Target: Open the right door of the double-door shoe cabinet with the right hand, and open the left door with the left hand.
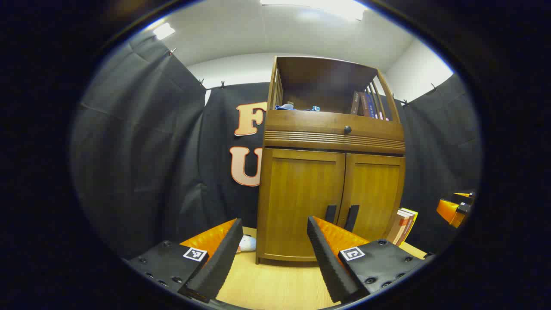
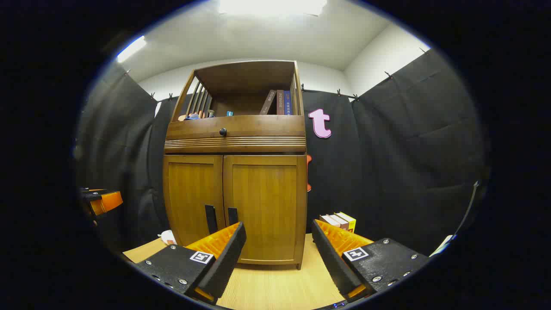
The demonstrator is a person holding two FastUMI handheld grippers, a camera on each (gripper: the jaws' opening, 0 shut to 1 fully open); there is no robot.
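A wooden shoe cabinet (image 1: 331, 172) (image 2: 234, 172) stands on a light wooden floor, both doors closed. Two dark vertical handles sit side by side low at the seam: left handle (image 1: 330, 213) (image 2: 210, 218), right handle (image 1: 352, 217) (image 2: 232, 215). In the left gripper view my left gripper (image 1: 275, 232) is open, short of the left door (image 1: 301, 202), with nothing between its fingers. In the right gripper view my right gripper (image 2: 279, 234) is open before the right door (image 2: 264, 202), apart from it. The other gripper appears at the edges: right (image 1: 454, 209), left (image 2: 101, 201).
Above the doors are a drawer with a round dark knob (image 1: 347, 129) (image 2: 222, 131) and an open shelf holding books (image 1: 363, 104) (image 2: 279, 102). More books (image 1: 402, 226) (image 2: 338, 221) lean right of the cabinet. A small white object (image 1: 247, 243) (image 2: 167, 237) lies on the floor at its left.
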